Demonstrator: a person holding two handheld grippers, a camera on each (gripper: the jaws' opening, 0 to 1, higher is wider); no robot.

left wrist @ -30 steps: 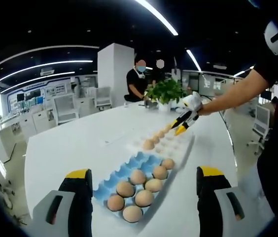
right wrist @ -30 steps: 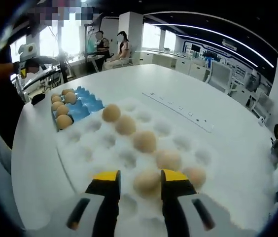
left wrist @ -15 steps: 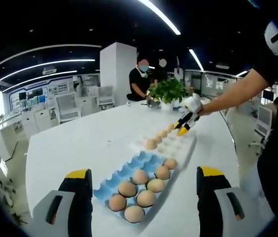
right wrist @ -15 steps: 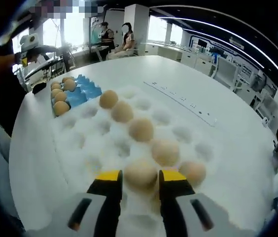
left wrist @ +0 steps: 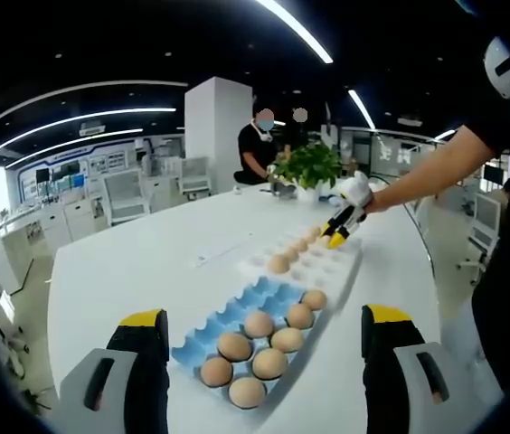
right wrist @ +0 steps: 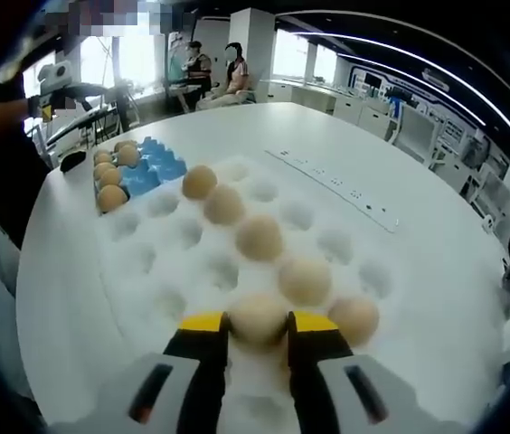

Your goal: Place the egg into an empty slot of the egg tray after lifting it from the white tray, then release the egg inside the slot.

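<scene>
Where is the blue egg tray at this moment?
In the left gripper view, the blue egg tray lies on the white table between the left gripper's jaws, end to end with the white tray beyond it.

I was looking at a big open office: long white bench (left wrist: 146,262), white pillar (left wrist: 212,127), strip lights (left wrist: 296,32) overhead, potted plant (left wrist: 307,167), desks and chairs (left wrist: 119,197) behind.

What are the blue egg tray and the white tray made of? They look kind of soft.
The blue egg tray looks like thin moulded plastic or dyed pulp; its smooth, even colour leans towards plastic, though that is uncertain. The white tray looks matt and slightly grainy with soft, rounded cups, so probably foam or paper pulp. Neither shows shine like hard plastic.
</scene>
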